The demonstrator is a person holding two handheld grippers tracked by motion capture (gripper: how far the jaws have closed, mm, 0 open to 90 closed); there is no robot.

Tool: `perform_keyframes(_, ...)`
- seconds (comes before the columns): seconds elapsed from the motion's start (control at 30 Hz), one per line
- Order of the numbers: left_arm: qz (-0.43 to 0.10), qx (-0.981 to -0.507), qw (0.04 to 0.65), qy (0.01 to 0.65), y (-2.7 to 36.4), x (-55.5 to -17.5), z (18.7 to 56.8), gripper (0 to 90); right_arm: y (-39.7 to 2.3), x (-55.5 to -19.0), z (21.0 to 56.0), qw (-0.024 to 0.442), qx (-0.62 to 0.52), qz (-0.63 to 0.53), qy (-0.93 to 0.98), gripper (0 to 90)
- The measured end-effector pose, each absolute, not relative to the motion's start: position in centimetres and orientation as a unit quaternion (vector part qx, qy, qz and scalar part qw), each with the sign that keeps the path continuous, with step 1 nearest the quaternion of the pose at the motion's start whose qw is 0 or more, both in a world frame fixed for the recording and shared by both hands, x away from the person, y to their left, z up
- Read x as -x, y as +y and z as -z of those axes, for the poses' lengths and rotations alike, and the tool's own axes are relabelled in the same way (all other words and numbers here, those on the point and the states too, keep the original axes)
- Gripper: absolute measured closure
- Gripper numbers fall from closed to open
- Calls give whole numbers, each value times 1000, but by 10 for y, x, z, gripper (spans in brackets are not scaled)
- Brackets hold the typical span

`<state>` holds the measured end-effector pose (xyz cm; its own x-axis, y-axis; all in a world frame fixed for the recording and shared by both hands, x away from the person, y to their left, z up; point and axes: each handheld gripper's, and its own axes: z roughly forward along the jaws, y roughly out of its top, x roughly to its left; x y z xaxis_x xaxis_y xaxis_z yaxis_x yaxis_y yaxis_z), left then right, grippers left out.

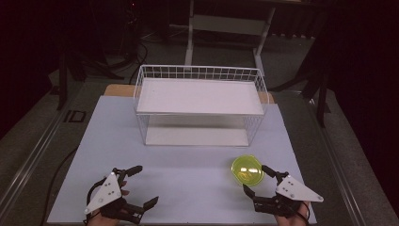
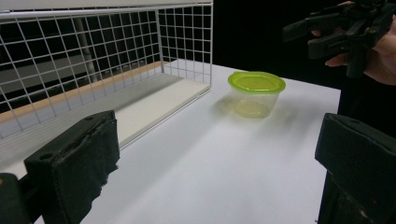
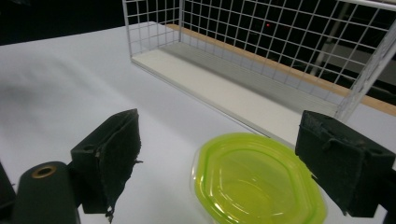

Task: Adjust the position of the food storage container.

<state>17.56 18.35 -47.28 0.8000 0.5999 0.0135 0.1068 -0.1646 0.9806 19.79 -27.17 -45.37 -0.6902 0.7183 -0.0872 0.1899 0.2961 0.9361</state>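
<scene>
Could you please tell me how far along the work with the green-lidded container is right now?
Nothing looks done yet: the green-lidded container stands on the white table, in front of the wire shelf rack, whose two shelves are bare. In hand: the right gripper, jaws open, is right beside it, not gripping. The left gripper is open, apart. Left: grasping and moving it, probably to the rack.

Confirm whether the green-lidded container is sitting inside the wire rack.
No, the green-lidded container sits on the white table in front of the wire rack.
</scene>
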Motion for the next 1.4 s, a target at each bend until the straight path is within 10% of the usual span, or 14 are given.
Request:
perform_keyframes(1.03,-206,-734,605,231,181,-174,471,6,-252,-209,385,261,-260,-542,756,116)
perform_keyframes(1.4,-207,-734,604,230,181,-174,471,6,-271,-243,396,280,-313,-510,750,278)
